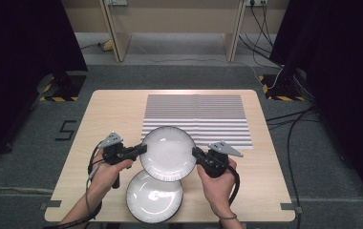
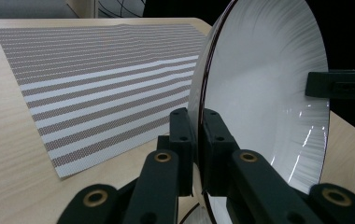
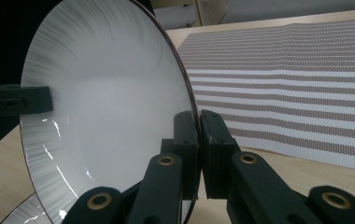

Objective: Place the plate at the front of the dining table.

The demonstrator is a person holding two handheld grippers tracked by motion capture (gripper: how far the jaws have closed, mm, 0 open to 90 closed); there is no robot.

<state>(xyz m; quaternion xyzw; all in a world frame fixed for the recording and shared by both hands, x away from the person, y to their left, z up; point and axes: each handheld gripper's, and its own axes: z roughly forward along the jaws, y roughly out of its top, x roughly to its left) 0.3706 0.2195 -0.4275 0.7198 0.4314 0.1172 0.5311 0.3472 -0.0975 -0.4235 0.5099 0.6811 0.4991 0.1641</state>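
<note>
On the wooden table (image 1: pixel 108 109), both grippers, left (image 1: pixel 144 149) and right (image 1: pixel 195 152), pinch the upper plate (image 1: pixel 167 152) at opposite rims; it looks rigid, glossy, slippery and breakable.

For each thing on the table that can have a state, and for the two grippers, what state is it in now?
Upper plate: lifted, held by its rim on both sides, overlapping the lower plate in the high view.
Lower plate: flat on the table, empty.
Striped mat: spread flat, nothing on it.
Left gripper: shut on the upper plate's left rim.
Right gripper: shut on the upper plate's right rim.
</note>
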